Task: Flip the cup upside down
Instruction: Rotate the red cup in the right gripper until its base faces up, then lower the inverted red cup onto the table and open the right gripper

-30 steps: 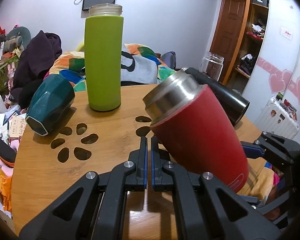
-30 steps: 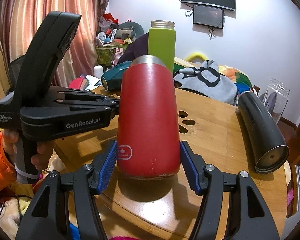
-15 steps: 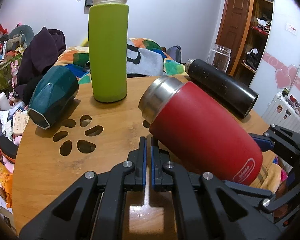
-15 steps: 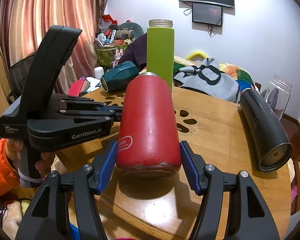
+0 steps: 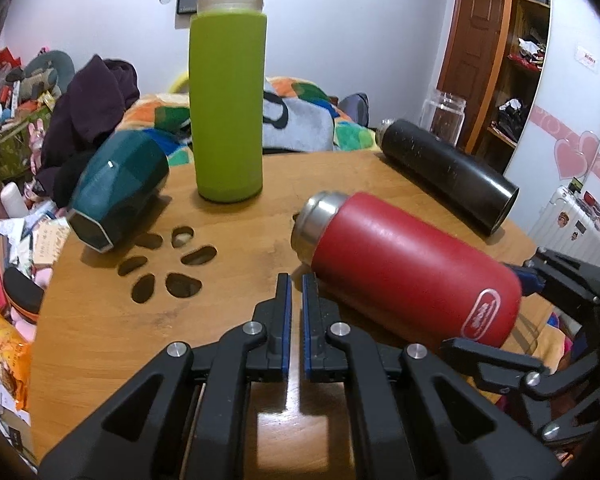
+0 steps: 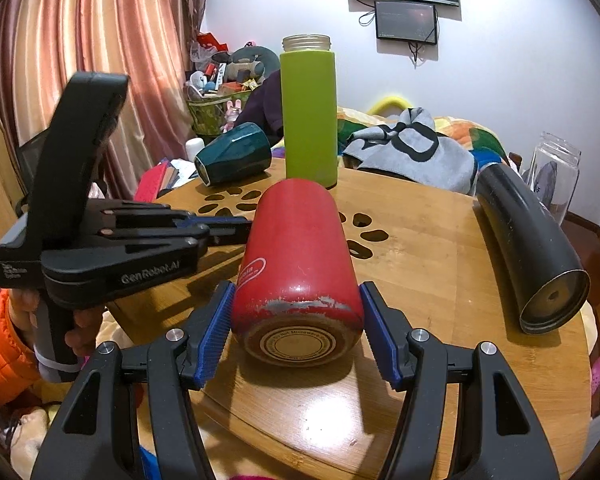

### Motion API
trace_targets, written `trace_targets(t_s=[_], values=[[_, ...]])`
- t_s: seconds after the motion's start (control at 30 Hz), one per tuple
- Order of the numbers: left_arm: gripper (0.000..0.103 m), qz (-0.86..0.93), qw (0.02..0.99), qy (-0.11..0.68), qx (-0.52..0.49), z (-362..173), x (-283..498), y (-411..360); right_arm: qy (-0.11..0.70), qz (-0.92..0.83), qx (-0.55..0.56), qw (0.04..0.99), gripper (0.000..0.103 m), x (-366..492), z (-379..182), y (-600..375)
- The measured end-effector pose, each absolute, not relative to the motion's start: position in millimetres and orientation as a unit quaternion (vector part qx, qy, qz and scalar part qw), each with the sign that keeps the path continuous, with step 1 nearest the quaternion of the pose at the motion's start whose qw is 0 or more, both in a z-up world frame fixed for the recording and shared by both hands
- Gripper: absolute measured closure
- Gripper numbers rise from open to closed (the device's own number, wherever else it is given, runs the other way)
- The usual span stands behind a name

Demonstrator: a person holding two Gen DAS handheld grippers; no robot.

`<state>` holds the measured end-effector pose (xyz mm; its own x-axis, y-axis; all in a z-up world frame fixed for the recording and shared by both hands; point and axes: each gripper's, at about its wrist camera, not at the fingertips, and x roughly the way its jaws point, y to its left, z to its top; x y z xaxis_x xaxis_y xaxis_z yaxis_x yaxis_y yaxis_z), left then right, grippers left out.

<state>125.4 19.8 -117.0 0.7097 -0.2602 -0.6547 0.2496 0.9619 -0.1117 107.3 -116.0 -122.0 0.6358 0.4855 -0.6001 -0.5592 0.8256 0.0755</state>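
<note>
The red cup [image 5: 404, 264] with a steel rim is tilted far over, almost lying on the round wooden table [image 5: 236, 240], mouth pointing away from the right gripper. My right gripper [image 6: 298, 332] is shut on the red cup [image 6: 298, 256] near its base, blue pads on both sides. In the left wrist view the right gripper's pads [image 5: 526, 280] show at the cup's base. My left gripper [image 5: 294, 286] is shut and empty, just left of the cup; it also shows in the right wrist view [image 6: 228, 230].
A tall green bottle [image 5: 226, 108] stands upright at the back of the table. A dark teal cup [image 5: 118, 192] lies on its side at the left. A black flask [image 5: 448, 172] lies at the right. A glass jar [image 5: 444, 120] stands behind it.
The red cup has tipped from nearly upright to almost horizontal in the right gripper. The left gripper has stayed shut beside it.
</note>
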Motion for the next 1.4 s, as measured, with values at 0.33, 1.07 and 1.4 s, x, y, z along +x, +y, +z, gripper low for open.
trace_targets(t_s=[0.33, 1.07, 1.4], values=[[0.1, -0.192, 0.931, 0.31, 0.014, -83.7, 107.1, -6.6, 0.34, 0.294, -0.051, 0.892, 0.046, 105.9, -137.0, -119.3], [0.1, -0.213, 0.935, 0.284, -0.006, -60.3, 112.4, -7.4, 0.242, 0.277, -0.031, 0.929, 0.047, 100.0, -86.4, -131.6], [0.1, -0.21, 0.937, 0.279, -0.019, -55.9, 117.0, -1.5, 0.242, 0.278, -0.012, 0.929, 0.047, 112.3, -79.0, -127.8]])
